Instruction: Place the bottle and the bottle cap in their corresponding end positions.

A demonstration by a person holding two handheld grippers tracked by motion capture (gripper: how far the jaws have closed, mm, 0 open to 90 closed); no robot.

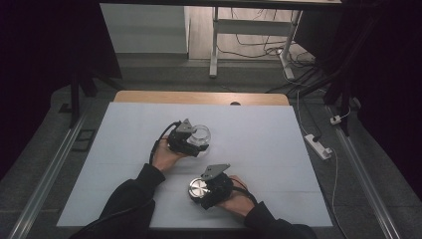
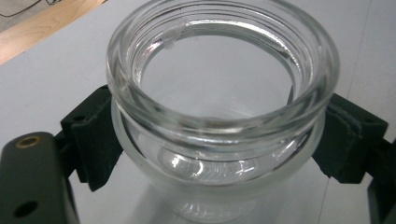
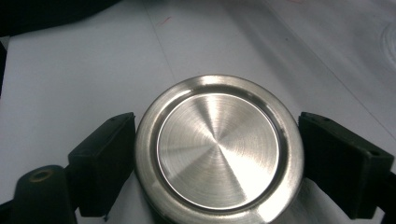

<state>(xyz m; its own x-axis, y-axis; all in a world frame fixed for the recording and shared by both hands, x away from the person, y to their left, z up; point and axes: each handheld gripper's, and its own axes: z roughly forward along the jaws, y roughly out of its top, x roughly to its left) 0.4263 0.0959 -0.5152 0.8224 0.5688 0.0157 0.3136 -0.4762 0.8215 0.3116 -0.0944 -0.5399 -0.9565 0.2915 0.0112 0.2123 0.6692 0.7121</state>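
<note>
Dark long sleeves run down both forearms, ending at the wrists. Each hand carries a black, blocky gripper: the left gripper [image 1: 191, 142] and the right gripper [image 1: 205, 189] each wear a grey three-cornered plate on top, with a black cable looping off the back. Up close, the jaws are matte black, ribbed pads, a brass-coloured screw hole beside them.

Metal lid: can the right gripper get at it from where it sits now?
Probably yes. The metal lid lies flat on the table between the right gripper jaws, with nothing in the way.
</note>
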